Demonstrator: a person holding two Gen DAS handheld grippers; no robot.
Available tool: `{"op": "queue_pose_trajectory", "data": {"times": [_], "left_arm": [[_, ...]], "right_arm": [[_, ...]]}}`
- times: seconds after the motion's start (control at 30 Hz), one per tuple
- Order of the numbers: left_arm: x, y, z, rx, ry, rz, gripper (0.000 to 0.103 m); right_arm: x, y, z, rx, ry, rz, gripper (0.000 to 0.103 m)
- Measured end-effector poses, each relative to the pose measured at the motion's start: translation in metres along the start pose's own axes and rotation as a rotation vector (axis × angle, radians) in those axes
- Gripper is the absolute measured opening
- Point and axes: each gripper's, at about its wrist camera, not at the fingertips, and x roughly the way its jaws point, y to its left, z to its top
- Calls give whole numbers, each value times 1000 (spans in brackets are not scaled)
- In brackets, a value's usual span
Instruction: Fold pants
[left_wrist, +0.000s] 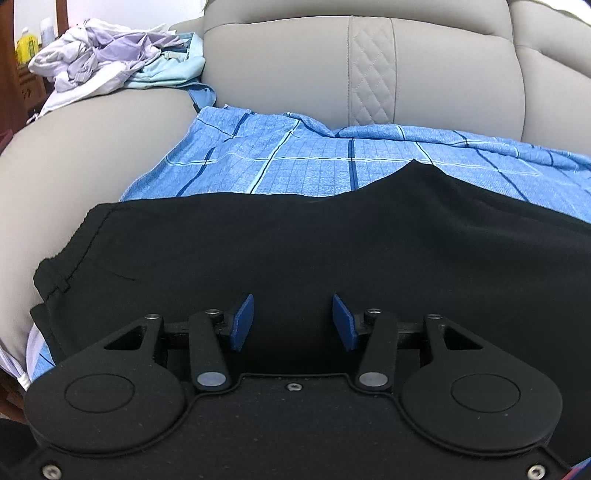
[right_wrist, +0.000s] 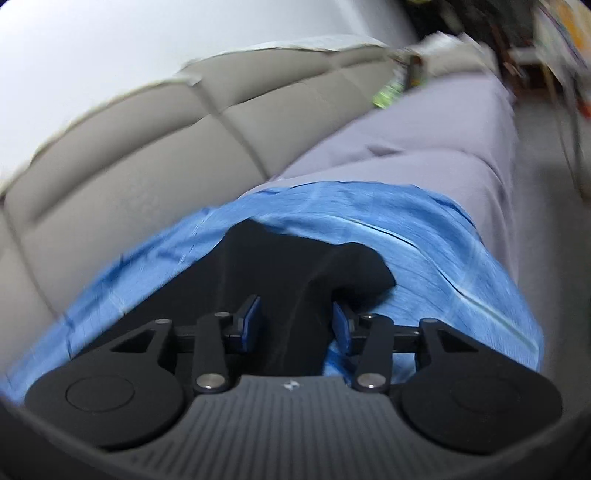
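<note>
The black pants (left_wrist: 295, 240) lie spread flat on a blue checked sheet (left_wrist: 295, 158) over the sofa seat, the waistband end at the left. My left gripper (left_wrist: 293, 321) hovers low over the near part of the pants. Its blue pads (left_wrist: 243, 321) stand apart, with only flat black cloth seen beyond them. In the blurred right wrist view, a bunched end of the pants (right_wrist: 295, 266) rises as a fold between the fingers of my right gripper (right_wrist: 295, 323). Its pads (right_wrist: 341, 326) stand apart on either side of that fold, and I see no pinch on it.
The grey sofa backrest (left_wrist: 362, 66) rises just behind the sheet. A pile of pale clothes (left_wrist: 110, 55) sits on the seat at far left. Bare sofa cushion (right_wrist: 424, 140) stretches on past the sheet, with clutter at its far end.
</note>
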Motion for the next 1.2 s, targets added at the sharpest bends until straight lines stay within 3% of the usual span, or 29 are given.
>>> {"op": "queue_pose_trajectory", "data": {"times": [0.1,0.13,0.27,0.37,0.43,0.5,0.53,0.6,0.67,0.7,0.73,0.8,0.83,0.93,1.03,1.13,1.17,1.2], "left_arm": [[0,-2,0,14,-4,13,47],[0,-3,-1,20,-5,16,47],[2,-5,0,39,-12,24,48],[3,-5,1,31,-12,25,48],[4,-4,1,23,-11,24,48],[4,-3,0,18,-14,22,48],[3,-3,-1,19,-17,21,48],[3,-2,-2,19,-21,22,48],[3,-2,-2,14,-20,20,48],[3,-1,-1,12,-19,18,48],[3,0,-1,12,-18,15,48],[3,1,-1,13,-19,11,50],[3,1,-1,11,-20,11,50],[3,2,-2,4,-25,7,50],[3,3,-3,-3,-29,2,50],[2,8,-4,-10,-31,-17,50],[2,10,-4,-13,-30,-24,50],[1,12,-5,-16,-30,-32,50]], "right_arm": [[7,24,-8,-137,-10,-62,52],[7,24,-10,-135,-19,-95,58],[3,12,-11,-46,-39,-252,59],[12,0,-4,1,-27,-229,55],[21,0,2,-16,-10,-217,61],[28,3,6,-57,4,-213,61],[27,6,6,-65,12,-192,58],[25,12,5,-77,34,-103,40],[22,23,-3,-146,24,-122,38],[21,25,-5,-149,9,-160,45],[20,24,-6,-123,-10,-212,46],[20,18,-5,-70,-38,-328,63],[23,14,-4,-55,-29,-347,63],[28,11,4,-55,5,-273,61],[31,25,6,-132,53,-143,51],[39,39,13,-173,95,-97,29],[43,40,19,-157,109,-95,13],[49,39,28,-111,125,-81,12]]}}
